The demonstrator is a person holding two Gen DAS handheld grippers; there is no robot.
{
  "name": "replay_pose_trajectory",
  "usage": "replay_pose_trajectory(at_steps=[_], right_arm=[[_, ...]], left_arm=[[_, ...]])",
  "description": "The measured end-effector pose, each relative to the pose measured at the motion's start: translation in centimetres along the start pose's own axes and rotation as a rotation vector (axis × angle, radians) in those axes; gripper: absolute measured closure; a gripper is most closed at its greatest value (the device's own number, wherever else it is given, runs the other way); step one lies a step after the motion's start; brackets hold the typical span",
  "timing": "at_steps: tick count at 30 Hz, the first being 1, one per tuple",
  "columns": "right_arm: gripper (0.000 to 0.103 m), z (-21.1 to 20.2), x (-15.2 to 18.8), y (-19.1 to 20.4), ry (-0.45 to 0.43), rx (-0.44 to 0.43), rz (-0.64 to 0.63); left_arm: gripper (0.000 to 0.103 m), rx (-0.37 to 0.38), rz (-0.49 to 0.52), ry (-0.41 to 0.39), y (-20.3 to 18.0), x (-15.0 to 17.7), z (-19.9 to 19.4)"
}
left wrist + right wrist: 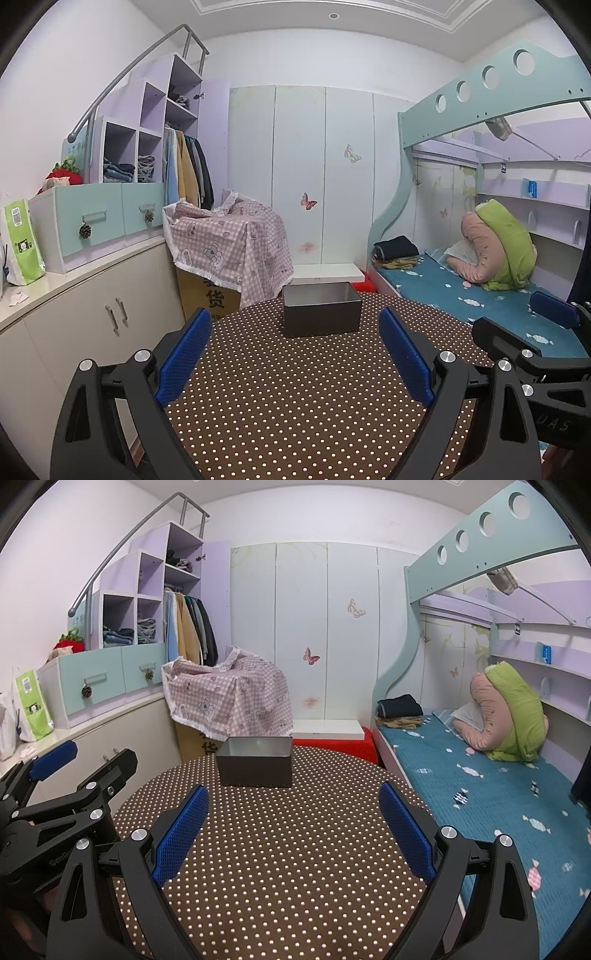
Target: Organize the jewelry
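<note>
Left tool [295, 363]: my jaws spread wide, nothing held. Right tool [293, 840]: likewise spread, empty. Ahead, far side of dotted tabletop [295, 849]: dark open box [321, 314], rectangular, pale inner walls. No jewelry visible. I judge box rigid, light; grip one wall at rim.

Both the left gripper [295, 354] and the right gripper [293, 830] are black plastic frames with triangular cut-outs, silver round bolt heads at the joints, blue textured pads [183, 356] on the fingers, and pale lettering printed on their bodies.
</note>
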State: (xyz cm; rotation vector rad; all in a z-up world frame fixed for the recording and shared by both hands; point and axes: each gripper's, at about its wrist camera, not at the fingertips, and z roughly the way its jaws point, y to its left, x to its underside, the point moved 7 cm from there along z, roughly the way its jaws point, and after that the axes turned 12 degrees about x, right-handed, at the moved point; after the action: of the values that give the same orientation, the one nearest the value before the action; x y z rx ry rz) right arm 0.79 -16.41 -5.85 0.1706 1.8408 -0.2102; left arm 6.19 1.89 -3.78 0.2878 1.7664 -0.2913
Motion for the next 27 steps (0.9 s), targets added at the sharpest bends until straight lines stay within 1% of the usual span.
replay_pose_trajectory(at_steps=[17, 21, 27], right_arm=[[0.013, -0.07, -0.15, -0.04, -0.002, -0.001, 0.000], [0.013, -0.04, -0.21, -0.10, -0.002, 0.000, 0.000], [0.013, -0.07, -0.23, -0.11, -0.002, -0.001, 0.000]], left_arm=[[0.014, 0.002, 0.003, 0.004, -0.04, 0.03, 0.16], [0.014, 0.003, -0.008, 0.016, -0.13, 0.17, 0.41], [0.014, 0.000, 0.004, 0.010, -0.20, 0.13, 0.31]])
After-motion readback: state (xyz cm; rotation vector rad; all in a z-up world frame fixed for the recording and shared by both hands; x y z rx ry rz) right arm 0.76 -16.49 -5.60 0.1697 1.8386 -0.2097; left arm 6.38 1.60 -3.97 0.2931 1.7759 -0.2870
